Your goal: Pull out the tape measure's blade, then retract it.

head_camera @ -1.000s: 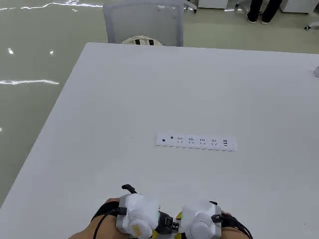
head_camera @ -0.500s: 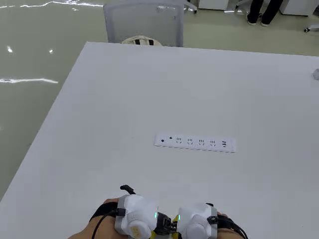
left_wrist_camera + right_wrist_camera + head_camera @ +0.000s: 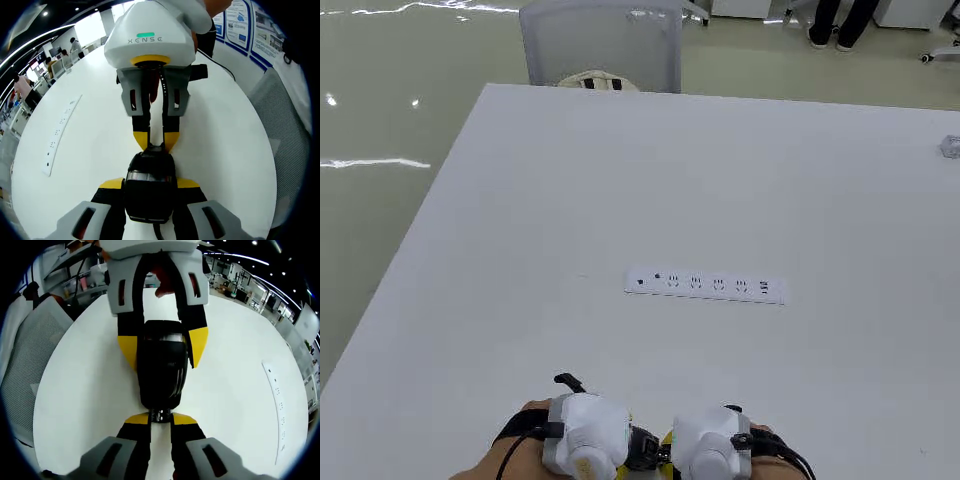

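Note:
A black tape measure (image 3: 150,187) sits in my left gripper (image 3: 150,183), whose yellow pads (image 3: 112,183) are shut on the sides of its case. My right gripper (image 3: 156,141) faces it from the far side, shut on the blade's end hook at the case mouth. In the right gripper view, the right gripper (image 3: 160,418) pinches the hook and the case (image 3: 162,365) lies just beyond, clamped by the left gripper (image 3: 162,347). Almost no blade shows between hook and case. In the head view both grippers meet nose to nose at the near table edge, left gripper (image 3: 638,452), right gripper (image 3: 670,462).
A white power strip (image 3: 705,285) lies across the middle of the white table (image 3: 620,180). A grey mesh chair (image 3: 602,45) stands at the far edge. A small object (image 3: 950,146) sits at the right edge. People stand far back on the floor.
The head view has shifted slightly. Both grippers stay pressed close together at the near edge, a little lower in the picture; the gap between them has narrowed.

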